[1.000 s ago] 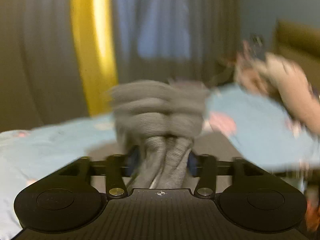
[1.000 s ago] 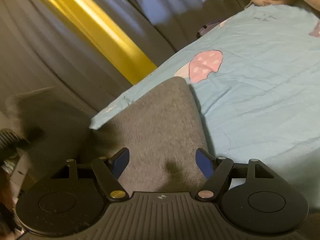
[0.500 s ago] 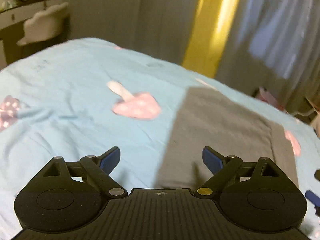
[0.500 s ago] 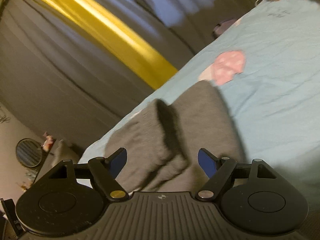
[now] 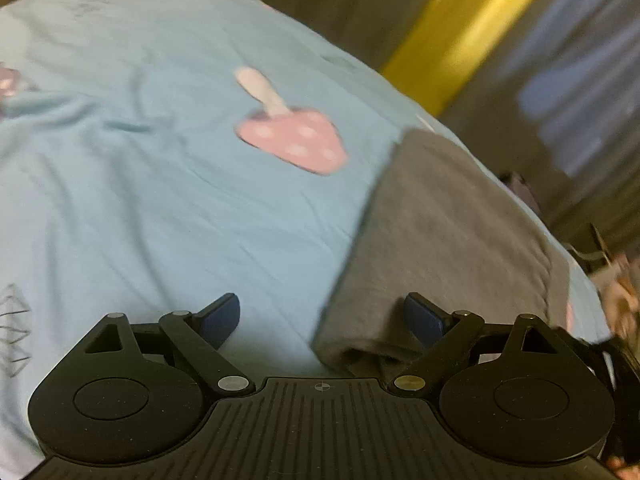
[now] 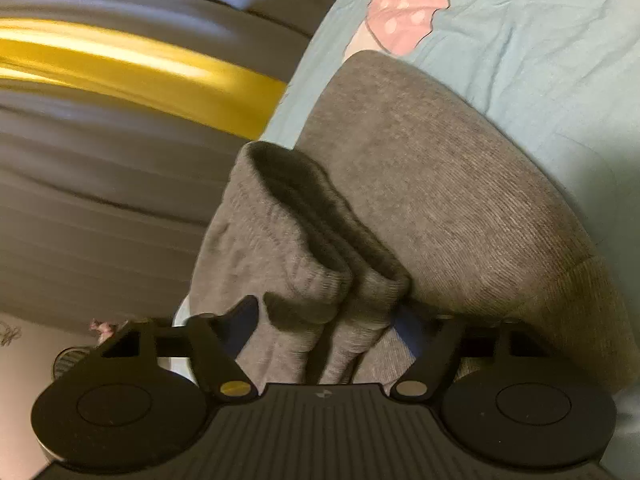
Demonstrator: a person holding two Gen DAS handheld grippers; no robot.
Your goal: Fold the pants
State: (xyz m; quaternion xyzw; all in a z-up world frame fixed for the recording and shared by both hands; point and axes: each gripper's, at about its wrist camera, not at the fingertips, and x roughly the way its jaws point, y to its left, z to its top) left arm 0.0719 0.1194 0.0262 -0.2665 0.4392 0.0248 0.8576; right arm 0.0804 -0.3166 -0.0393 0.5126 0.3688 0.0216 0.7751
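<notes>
Right wrist view: right gripper half-closed, bunched ribbed hem of soft, light grey pants between its jaws, the rest on the blue bedsheet; left gripper wide open, empty, beside the folded edge.

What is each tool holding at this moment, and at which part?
The left tool holds nothing; it is open. The right tool has bunched ribbed cuffs of the grey knit pants between its fingers, but whether it is clamped cannot be told.
</notes>
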